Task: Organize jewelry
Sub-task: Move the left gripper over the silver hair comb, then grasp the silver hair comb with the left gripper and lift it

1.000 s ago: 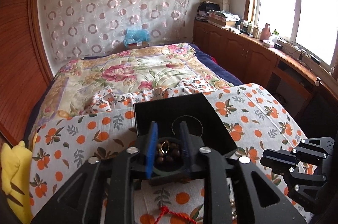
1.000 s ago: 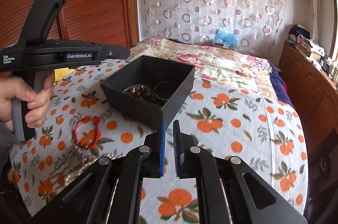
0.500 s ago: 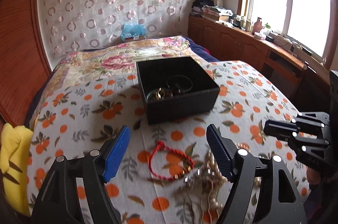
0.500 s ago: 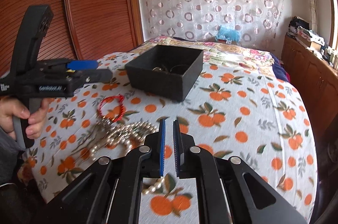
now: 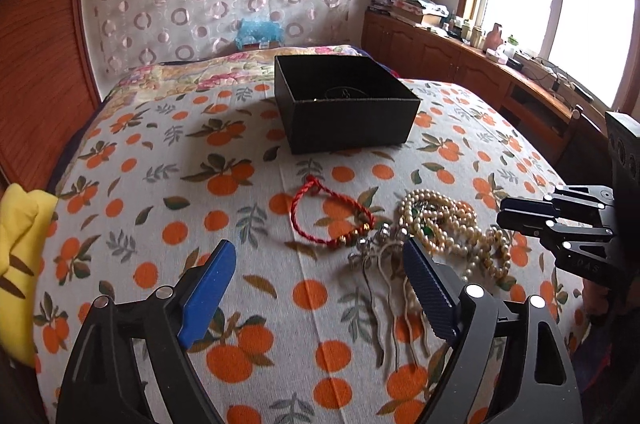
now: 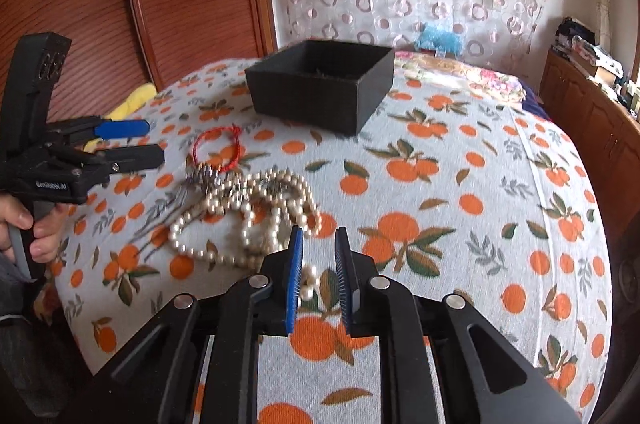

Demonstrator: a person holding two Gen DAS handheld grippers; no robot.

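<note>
both tongs lining up on the jewelry pile, box waiting behind

the box [image 5: 344,104] sits on the bed [image 5: 168,184] at about 12 o'clock from the loose stuff, top open, so whatever gets picked only needs a short hop back. hard to see inside from this low angle. the red bracelet [image 5: 320,216], the pearls [image 5: 452,224] and a hair comb [image 5: 384,272] lie tangled and touching, pearls at 3 o'clock of the bracelet. left tongs [image 5: 320,288] are released and opening wider, nothing between them, aimed at the bracelet and comb, my guess for the next grab. right tongs [image 6: 319,276] are only a little apart and opening, with a few pearls in the gap but not pinched, probably going for that strand.
</note>
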